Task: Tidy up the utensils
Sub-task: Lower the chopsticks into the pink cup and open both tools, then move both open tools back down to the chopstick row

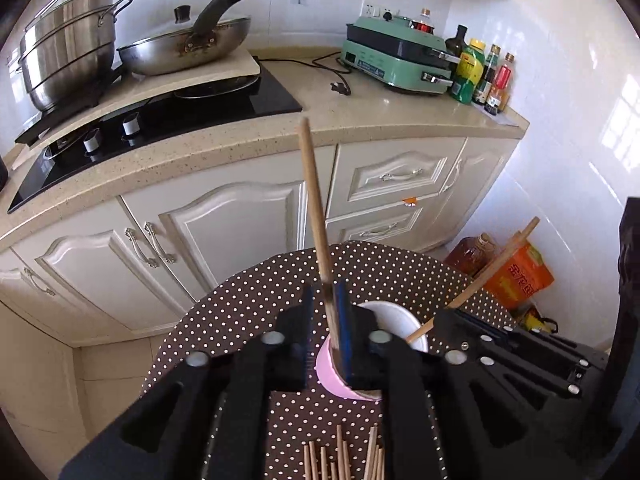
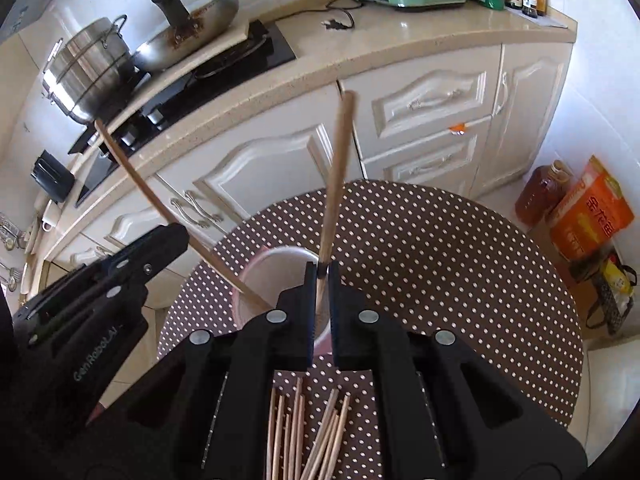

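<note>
A round table (image 2: 460,280) covered in brown polka-dot cloth is taken as the landmark; a pink-and-white cup (image 2: 256,280) is seen standing on it, toward the edge nearer the cream cabinets (image 2: 248,176). The left gripper (image 1: 325,320) is held above the cup; its jaws are parted, and a wooden chopstick (image 1: 316,208) is seen lying against one blue pad only, lower end down by the cup, upper end pointing at the countertop (image 1: 360,116); nothing is clamped. The right gripper (image 2: 321,276) is held over the cup's rim; its jaws are seen drawn almost together on a second chopstick (image 2: 336,184), which is gripped near its lower end, the tip descending into the cup. In the right wrist view the left gripper's chopstick is seen slanting out of the cup toward the stove (image 2: 188,92). A bundle of loose chopsticks (image 2: 308,428) is seen lying on the cloth, on the cup's near side, beneath both grippers. A wok (image 1: 188,48) and a steel pot (image 1: 64,44) are seen on the stove beyond the table.
</note>
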A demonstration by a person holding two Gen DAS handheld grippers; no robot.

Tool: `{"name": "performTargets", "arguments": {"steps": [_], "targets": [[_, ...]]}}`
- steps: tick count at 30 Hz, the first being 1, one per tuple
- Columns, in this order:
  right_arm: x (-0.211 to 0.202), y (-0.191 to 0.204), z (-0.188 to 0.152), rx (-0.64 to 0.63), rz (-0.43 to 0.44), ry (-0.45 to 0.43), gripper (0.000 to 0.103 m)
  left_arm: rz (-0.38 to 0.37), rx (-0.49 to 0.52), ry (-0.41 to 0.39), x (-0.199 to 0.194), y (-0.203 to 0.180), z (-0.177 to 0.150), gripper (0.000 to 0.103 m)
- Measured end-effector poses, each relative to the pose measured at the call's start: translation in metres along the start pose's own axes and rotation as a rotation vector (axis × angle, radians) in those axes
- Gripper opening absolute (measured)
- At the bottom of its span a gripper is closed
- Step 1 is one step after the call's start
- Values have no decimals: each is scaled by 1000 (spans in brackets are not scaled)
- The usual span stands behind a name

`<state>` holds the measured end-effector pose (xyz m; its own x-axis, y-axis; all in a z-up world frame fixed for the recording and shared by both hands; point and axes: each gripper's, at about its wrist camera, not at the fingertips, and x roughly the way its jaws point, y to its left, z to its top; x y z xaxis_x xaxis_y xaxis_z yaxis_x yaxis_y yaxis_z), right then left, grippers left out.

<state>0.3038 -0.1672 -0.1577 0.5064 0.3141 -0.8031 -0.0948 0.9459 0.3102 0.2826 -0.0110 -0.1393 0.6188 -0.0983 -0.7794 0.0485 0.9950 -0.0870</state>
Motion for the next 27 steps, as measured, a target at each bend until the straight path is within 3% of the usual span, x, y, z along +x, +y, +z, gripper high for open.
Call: {"name": "performTargets", "arguments": {"steps": [2,3,4,5,11,17,27], "targets": [[0,-4,-4,12,-1,13,15,10,4,-5,-1,2,-2,27],[0,-5,-6,20,-3,18,28,9,4,-5,-2,3,-4,28],[-1,-8,-8,32,-14,16,51,7,1,-2,-2,4,-5,30],[-4,-10,-10,36,-25,3,59,5,-2,-1,-3,6,-6,31],[-17,-16,-13,36,-48,-23,60,16,7,-4,-11,11,-13,39],[-38,-16,-13,46,-46,-50,61,30,-1,-30,-31,18,-16,41],[-75,-3,-27,16,-75,-107,78,30,0,-91,-71,28,-30,52]]}}
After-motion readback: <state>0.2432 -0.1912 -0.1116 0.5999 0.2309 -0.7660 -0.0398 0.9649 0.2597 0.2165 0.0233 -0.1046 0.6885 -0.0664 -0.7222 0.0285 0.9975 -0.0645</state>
